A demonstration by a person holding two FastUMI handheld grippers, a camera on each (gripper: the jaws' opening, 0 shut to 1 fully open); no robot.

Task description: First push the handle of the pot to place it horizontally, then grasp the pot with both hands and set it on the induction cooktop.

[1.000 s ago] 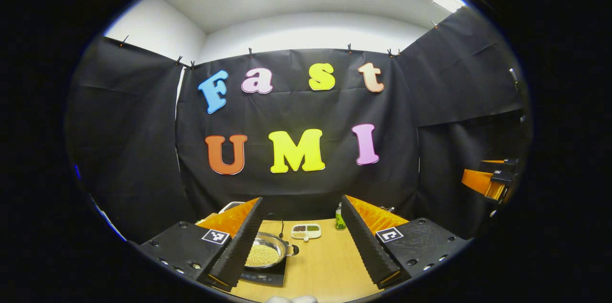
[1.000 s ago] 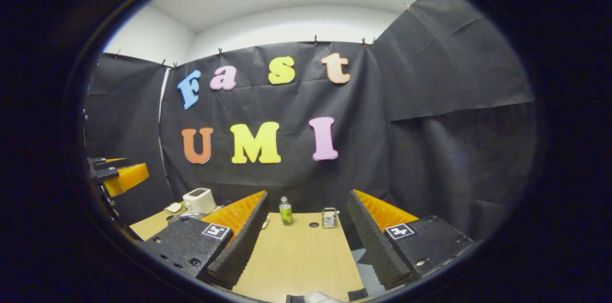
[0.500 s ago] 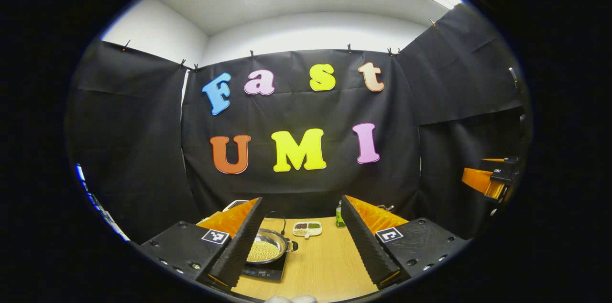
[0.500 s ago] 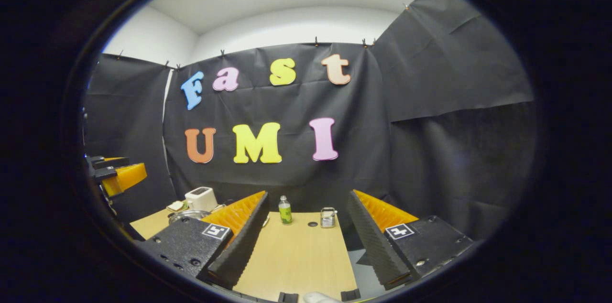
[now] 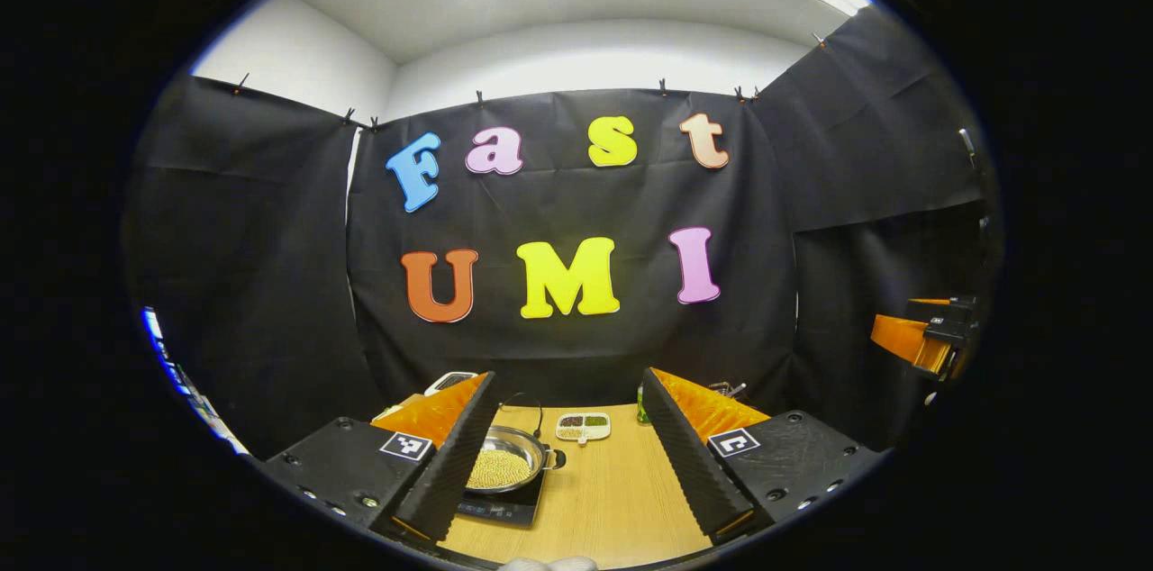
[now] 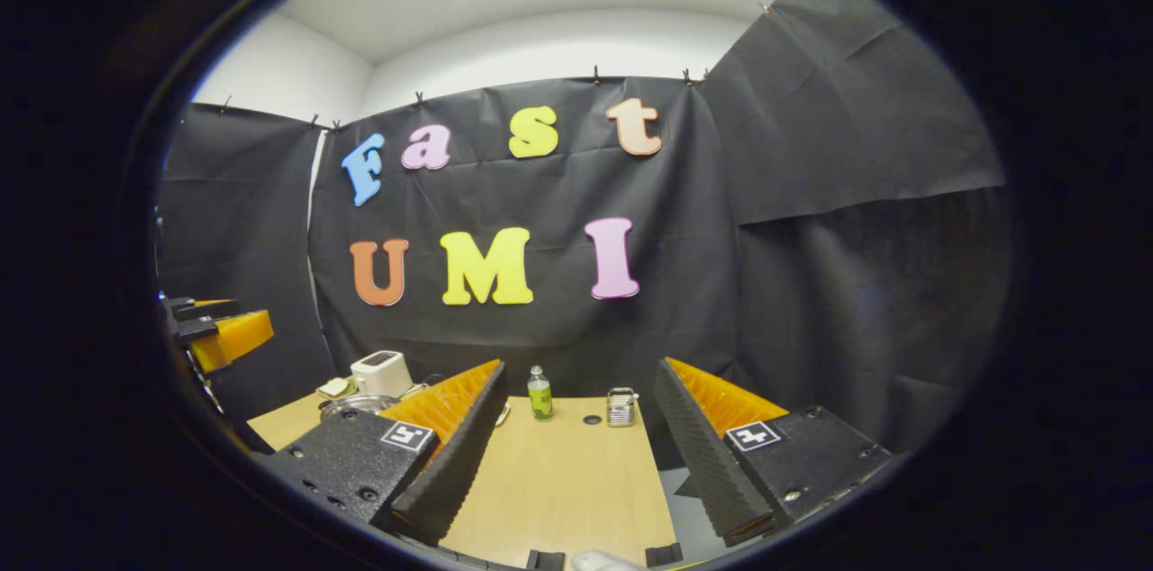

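**Pot's on the cooktop, both grippers held back off the table**

The pot [image 5: 506, 464] sits on the black cooktop [image 5: 501, 506], full of small pale beans, a stubby handle [image 5: 551, 461] poking out to its right side. Going by that, I'd say the placing is done and this step is just pulling away cleanly. My left gripper [image 5: 569, 452] has its fingers spread wide with nothing between them, hanging well short of the pot. If I had to go back in, I'd come level at the rim from both sides and lift evenly so the beans don't slosh out.

My right gripper [image 6: 574, 443] is spread apart too, holding nothing, aimed at bare table [image 6: 558, 481].

What each view gives me: the left gripper view has the pot's inside, the cooktop and a little divided dish [image 5: 582, 426] behind it. The right gripper view just catches the pot's rim [image 6: 353, 406] off to the left, but shows a green bottle [image 6: 540, 394], a small metal jar [image 6: 620, 407] and a white appliance [image 6: 380, 372].
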